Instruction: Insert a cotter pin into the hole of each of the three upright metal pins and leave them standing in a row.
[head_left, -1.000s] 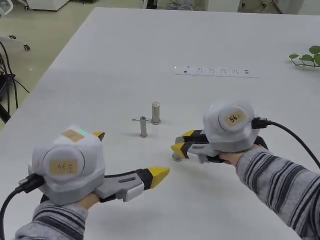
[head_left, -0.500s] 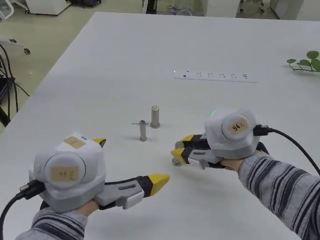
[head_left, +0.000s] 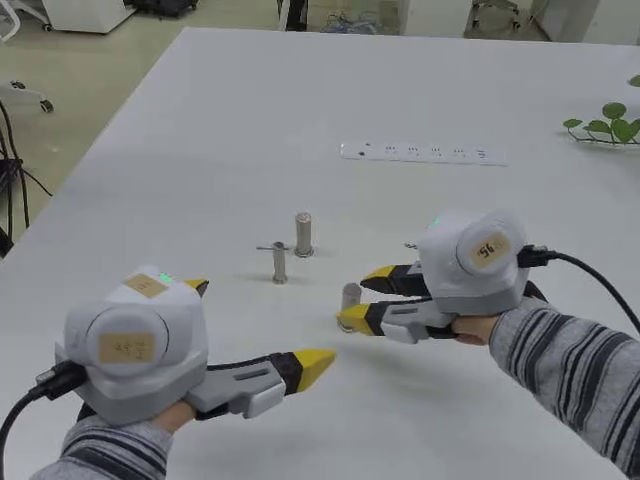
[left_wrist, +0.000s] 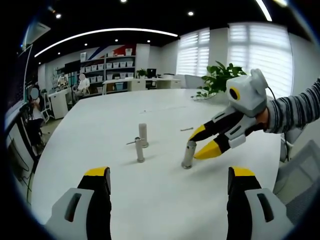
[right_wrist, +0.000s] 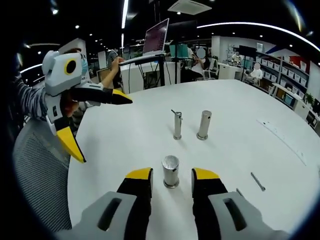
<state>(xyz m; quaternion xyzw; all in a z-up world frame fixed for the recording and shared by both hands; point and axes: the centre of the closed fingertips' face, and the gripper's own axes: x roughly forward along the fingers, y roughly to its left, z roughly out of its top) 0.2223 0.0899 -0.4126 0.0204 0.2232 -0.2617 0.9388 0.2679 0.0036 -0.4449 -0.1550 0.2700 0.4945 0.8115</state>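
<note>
Left grey-and-white yellow-tipped gripper sits low and near, pointing right, jaws spread wide. Right grey-and-white yellow-tipped gripper points left, jaws parted narrowly. Grey striped sleeves cover both forearms.

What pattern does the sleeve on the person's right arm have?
Grey with dark stripes; the sleeve shows best in the head view.
</note>
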